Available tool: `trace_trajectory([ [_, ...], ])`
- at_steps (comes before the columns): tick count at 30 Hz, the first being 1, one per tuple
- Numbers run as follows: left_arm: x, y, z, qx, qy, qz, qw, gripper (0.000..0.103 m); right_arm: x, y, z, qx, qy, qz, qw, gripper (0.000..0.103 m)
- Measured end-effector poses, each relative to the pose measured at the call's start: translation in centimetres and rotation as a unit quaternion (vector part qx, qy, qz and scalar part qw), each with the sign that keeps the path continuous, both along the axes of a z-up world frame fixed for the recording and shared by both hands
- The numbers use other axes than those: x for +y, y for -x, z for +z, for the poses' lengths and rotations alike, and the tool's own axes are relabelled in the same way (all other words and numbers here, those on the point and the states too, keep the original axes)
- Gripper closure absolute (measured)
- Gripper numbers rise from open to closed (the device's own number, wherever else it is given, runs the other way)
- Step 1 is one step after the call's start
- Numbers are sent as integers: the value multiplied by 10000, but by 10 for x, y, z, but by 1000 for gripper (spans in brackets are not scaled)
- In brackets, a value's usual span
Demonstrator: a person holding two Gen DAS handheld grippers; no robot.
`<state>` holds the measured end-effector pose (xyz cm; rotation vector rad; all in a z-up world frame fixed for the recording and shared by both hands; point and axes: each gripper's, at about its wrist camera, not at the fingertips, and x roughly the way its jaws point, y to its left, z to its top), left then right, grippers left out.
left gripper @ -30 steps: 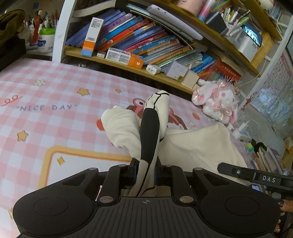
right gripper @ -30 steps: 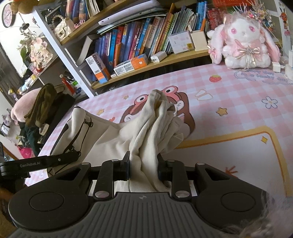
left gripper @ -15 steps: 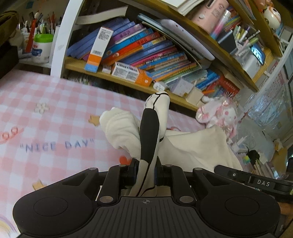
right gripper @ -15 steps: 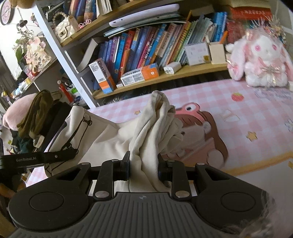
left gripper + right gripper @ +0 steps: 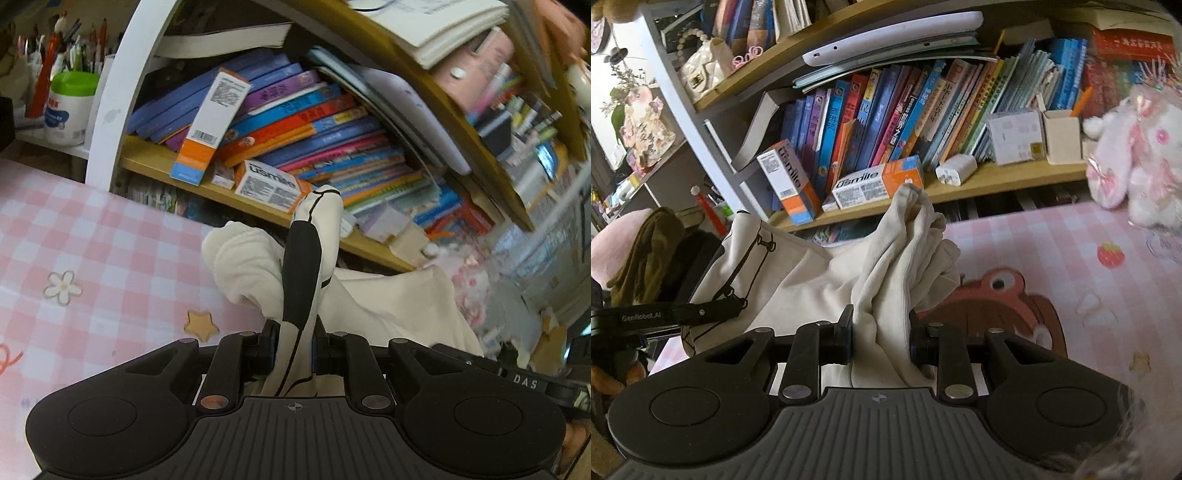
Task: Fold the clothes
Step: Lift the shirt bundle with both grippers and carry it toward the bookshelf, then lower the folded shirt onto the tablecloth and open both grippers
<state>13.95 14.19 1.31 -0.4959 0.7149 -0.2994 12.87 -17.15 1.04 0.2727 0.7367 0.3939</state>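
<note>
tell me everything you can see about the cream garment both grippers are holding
The cream garment looks like soft ribbed knit with black line trim and a solid black panel. It is bunched, not folded. The left gripper is shut on a gathered end that stands up between its fingers, and the right gripper pinches another bunched end. The cloth spans between them, over the pink checked mat.

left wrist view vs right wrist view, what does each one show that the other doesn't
Only the left wrist view shows the green-lidded tub with pens and the star print on the mat. Only the right wrist view shows the white quilted purse, the strawberry print and the bear print. Both show the cream garment clamped in closed jaws, the bookshelf and the orange usmile box.
</note>
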Motion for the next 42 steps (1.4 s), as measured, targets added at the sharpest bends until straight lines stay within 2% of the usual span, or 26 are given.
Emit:
trace_trajectory([
  [19,-1,-93,-30,161,153,389,9990,88,-4,-123,-31,1,-44,158,9999,80],
  [28,-1,-110,-48,217,237,504,9982,88,-7,-146,-46,-53,-42,167,9998,79],
  [33,6,-112,-63,409,288,621,9968,85,-11,-152,-60,27,-10,125,9999,78],
  [36,14,-113,-74,637,484,774,9938,76,-16,-155,-70,199,-34,4,9998,70],
  [38,20,-111,-78,679,617,877,9919,74,-20,-154,-74,269,-61,-150,9995,57],
  [40,22,-109,-78,697,563,929,9916,67,-25,-153,-77,337,-82,-300,9989,42],
  [42,23,-106,-75,687,411,992,9918,60,-27,-152,-77,372,-16,-397,9985,35],
])
